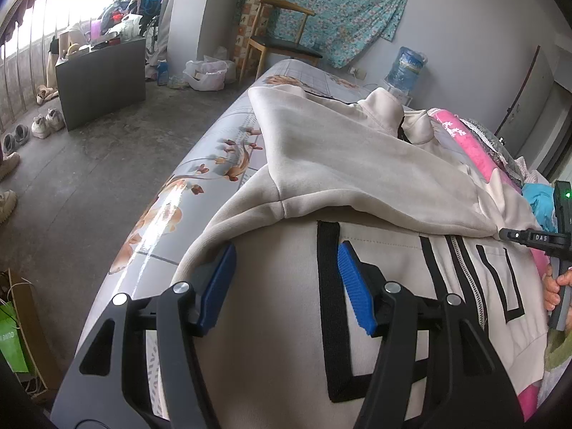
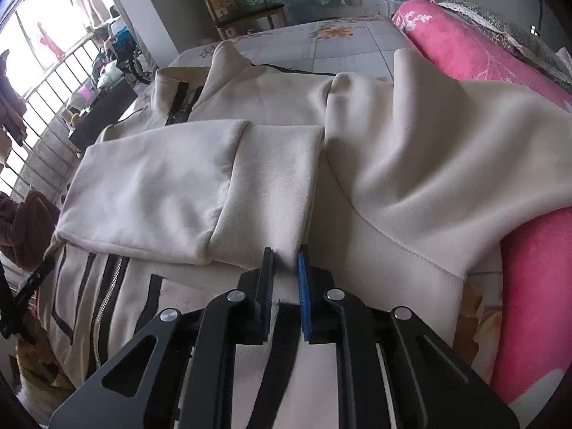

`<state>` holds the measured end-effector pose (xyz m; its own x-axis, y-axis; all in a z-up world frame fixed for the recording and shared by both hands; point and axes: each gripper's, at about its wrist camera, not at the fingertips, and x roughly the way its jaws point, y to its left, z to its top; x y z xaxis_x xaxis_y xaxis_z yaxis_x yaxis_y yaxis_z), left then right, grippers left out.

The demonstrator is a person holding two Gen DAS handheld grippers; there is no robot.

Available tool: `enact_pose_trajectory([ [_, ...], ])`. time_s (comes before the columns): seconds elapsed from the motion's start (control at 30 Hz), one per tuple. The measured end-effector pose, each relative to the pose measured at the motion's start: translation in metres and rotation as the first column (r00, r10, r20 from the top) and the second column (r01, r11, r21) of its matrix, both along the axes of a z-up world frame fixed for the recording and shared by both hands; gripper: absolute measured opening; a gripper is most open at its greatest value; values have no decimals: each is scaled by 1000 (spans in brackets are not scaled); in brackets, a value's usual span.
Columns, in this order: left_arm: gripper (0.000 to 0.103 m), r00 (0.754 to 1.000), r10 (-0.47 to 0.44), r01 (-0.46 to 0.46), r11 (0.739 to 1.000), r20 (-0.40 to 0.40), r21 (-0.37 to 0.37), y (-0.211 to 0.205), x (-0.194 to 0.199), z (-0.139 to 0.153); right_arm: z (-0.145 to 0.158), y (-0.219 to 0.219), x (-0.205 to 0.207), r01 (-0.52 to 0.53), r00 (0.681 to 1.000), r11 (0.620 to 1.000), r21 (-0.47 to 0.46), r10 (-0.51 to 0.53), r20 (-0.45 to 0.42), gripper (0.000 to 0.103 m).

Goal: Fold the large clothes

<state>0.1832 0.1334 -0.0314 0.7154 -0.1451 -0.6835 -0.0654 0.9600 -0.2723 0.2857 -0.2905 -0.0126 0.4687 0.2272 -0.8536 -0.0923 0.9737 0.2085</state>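
A cream zip-up jacket (image 1: 357, 164) with black stripes lies front up on the bed; it also shows in the right wrist view (image 2: 393, 186). Both sleeves are folded across the chest. My left gripper (image 1: 286, 279) is open and empty, hovering over the jacket's lower front beside a black stripe (image 1: 330, 286). My right gripper (image 2: 286, 268) is shut on the cuff of the right sleeve (image 2: 279, 186), which lies across the body next to the left sleeve (image 2: 150, 186). The right gripper's body also shows at the right edge of the left wrist view (image 1: 536, 237).
The bed has a floral sheet (image 1: 200, 178). A pink blanket (image 2: 464, 50) lies along the jacket's far side. The floor on the left holds a dark cabinet (image 1: 103, 78), shoes (image 1: 43, 125) and a wooden chair (image 1: 282, 43). A water jug (image 1: 405, 68) stands by the wall.
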Motion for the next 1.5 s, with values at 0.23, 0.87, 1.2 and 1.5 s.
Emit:
enact_pose_trajectory([
  [0.23, 58, 1000, -10, 10, 999, -1, -31, 3, 2, 0, 9, -12, 1, 77, 997, 997, 13, -76, -24, 25],
  [0.87, 65, 999, -48, 45, 992, 22, 115, 8, -4, 72, -1, 75, 4, -131, 982, 965, -227, 158, 108, 72],
  [1.2, 69, 961, -248, 265, 950, -119, 165, -70, 116, 66, 18, 84, 36, -109, 974, 982, -153, 136, 180, 72],
  [1.5, 70, 948, -216, 257, 953, -235, 160, -63, 153, 10, -6, 45, 63, 26, 990, 997, -71, -16, 137, 72],
])
